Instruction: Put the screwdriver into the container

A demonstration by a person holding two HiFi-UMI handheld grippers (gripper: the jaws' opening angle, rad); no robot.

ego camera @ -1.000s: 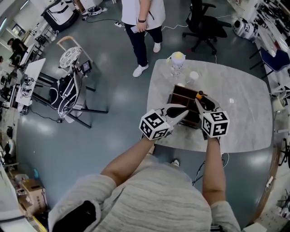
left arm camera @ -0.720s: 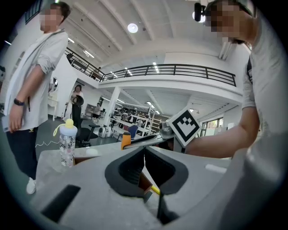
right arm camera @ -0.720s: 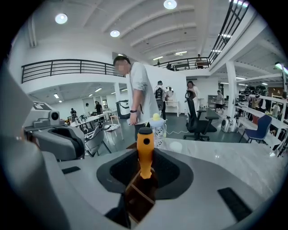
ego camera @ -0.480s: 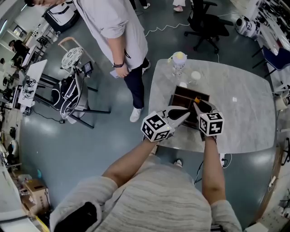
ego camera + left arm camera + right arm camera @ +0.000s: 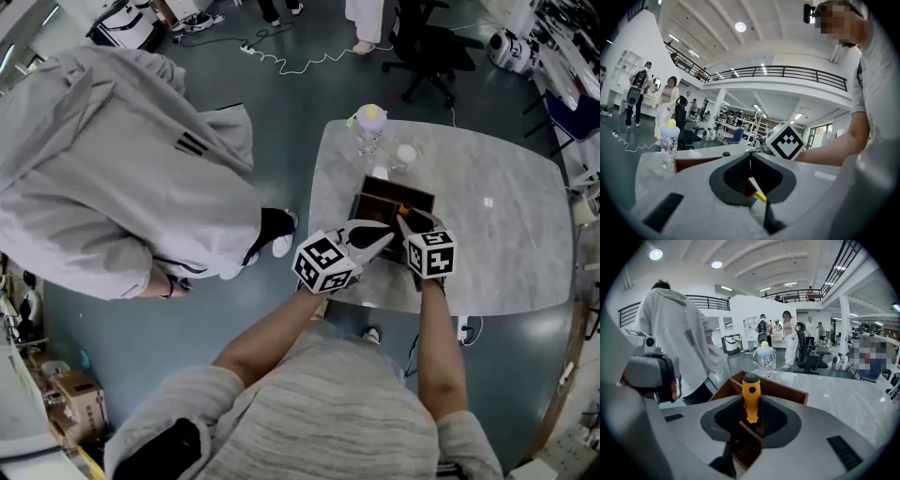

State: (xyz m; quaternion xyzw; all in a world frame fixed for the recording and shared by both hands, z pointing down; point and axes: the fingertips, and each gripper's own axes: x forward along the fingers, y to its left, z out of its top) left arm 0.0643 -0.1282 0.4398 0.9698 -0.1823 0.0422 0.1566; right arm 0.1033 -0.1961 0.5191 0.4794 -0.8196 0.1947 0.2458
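My right claw (image 5: 751,400) pinches the screwdriver (image 5: 751,383) over the container (image 5: 785,389), left claw (image 5: 750,153) pressed together; I should lower straight before letting go.

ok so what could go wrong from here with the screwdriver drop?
1. The right hand-held gripper holds the orange-handled screwdriver just above a divider of the brown wooden container; released here, it may catch on that divider instead of dropping into a compartment.
2. The shut left hand-held gripper sits by the container's near edge; a nudge could shift the container.
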